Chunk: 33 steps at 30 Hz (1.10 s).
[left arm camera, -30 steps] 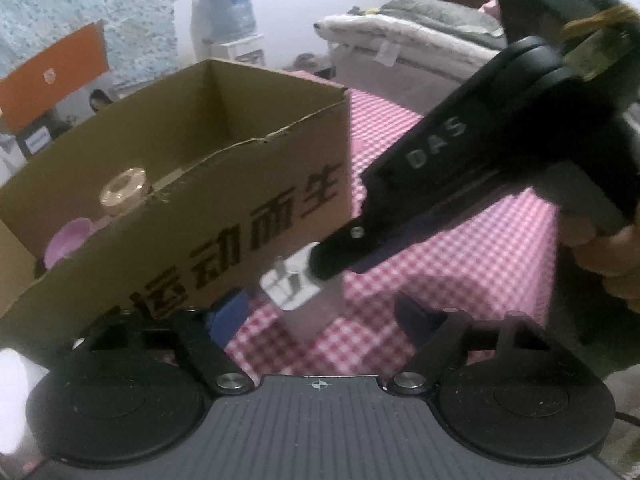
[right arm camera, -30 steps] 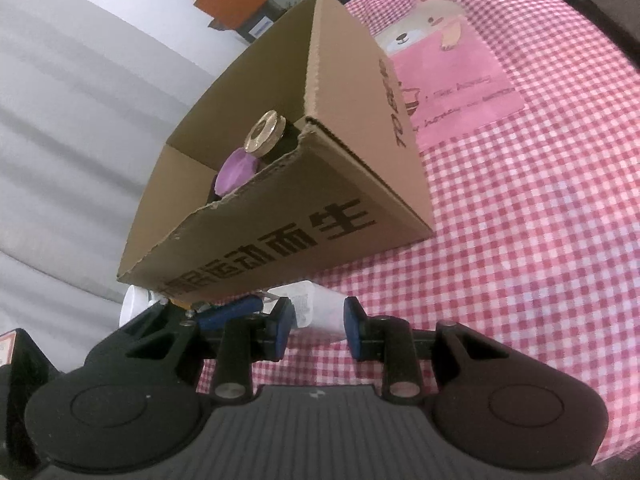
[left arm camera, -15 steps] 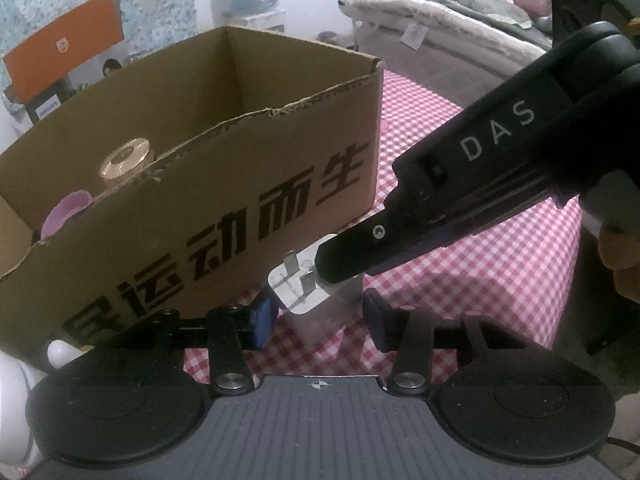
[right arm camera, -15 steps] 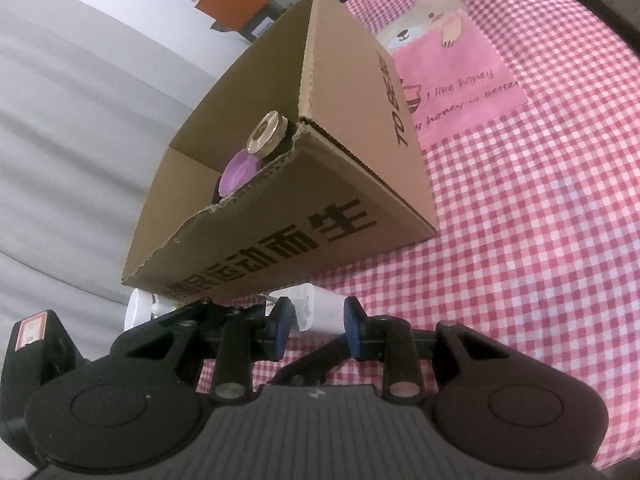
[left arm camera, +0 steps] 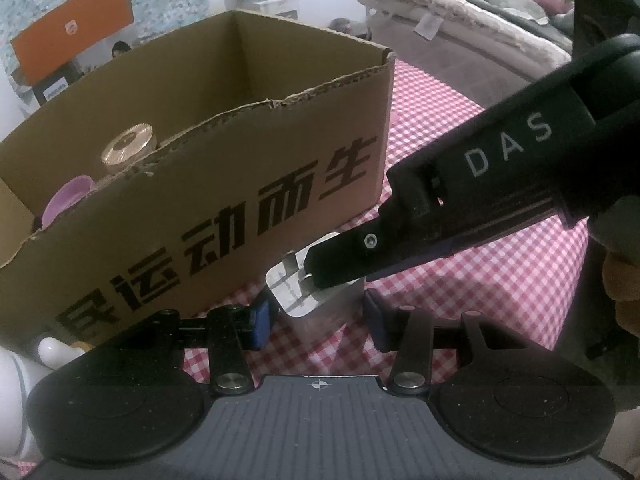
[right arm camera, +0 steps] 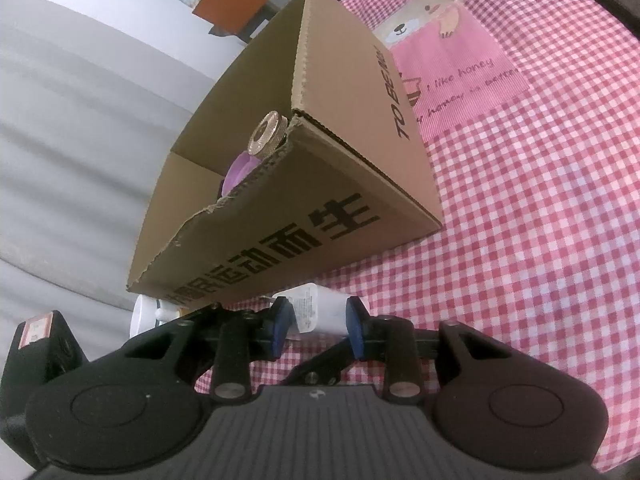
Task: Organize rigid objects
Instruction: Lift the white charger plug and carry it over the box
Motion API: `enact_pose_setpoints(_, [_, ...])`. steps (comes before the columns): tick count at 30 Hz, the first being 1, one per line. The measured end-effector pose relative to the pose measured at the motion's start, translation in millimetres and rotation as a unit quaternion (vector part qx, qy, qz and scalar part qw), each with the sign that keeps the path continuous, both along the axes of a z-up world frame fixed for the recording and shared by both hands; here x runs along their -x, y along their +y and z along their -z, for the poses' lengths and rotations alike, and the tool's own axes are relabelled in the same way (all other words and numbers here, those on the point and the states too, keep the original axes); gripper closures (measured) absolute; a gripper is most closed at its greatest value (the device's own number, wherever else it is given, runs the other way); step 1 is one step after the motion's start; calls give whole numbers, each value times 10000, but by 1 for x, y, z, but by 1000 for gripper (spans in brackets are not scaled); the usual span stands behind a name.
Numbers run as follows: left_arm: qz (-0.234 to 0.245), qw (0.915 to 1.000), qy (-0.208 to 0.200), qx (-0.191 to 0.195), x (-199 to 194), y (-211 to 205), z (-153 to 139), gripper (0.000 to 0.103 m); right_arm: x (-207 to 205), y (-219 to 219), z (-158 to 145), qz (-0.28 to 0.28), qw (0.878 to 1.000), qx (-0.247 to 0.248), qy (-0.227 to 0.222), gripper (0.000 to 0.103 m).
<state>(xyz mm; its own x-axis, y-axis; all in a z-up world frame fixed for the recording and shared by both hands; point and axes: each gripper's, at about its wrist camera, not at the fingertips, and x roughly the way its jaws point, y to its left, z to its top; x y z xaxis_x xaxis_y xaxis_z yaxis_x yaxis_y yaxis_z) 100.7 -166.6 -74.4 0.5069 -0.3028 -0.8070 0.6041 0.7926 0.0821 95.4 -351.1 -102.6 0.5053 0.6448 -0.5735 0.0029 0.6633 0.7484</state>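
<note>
At lower centre of both views, your right gripper (right arm camera: 318, 326) is pinching the charger (left arm camera: 320, 300), lying prongs-up between your left gripper's (left arm camera: 316, 322) spread, empty fingers, below the box (left arm camera: 224, 184).

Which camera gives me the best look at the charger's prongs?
Left wrist: the white charger faces it, prongs visible, the right gripper on it. The right wrist view shows only its labelled side between the fingers.

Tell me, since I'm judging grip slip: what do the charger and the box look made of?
Charger: seemingly smooth white plastic, faintly glossy, with metal prongs. Cardboard box: matte brown corrugated cardboard; the torn top edge shows fluting.
</note>
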Motion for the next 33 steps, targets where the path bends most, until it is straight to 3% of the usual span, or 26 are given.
enact_pose_setpoints(23, [-175, 9998, -101, 17, 18, -2, -17, 58, 16, 7, -17, 10, 9997, 70, -238, 69])
enact_pose_setpoints(28, [-223, 9992, -304, 111, 29, 2, -33, 58, 23, 11, -33, -8, 9991, 118, -419, 69])
enact_pose_setpoints(33, [-217, 9967, -718, 297, 38, 12, -70, 58, 31, 16, -70, -72, 9963, 175, -842, 69])
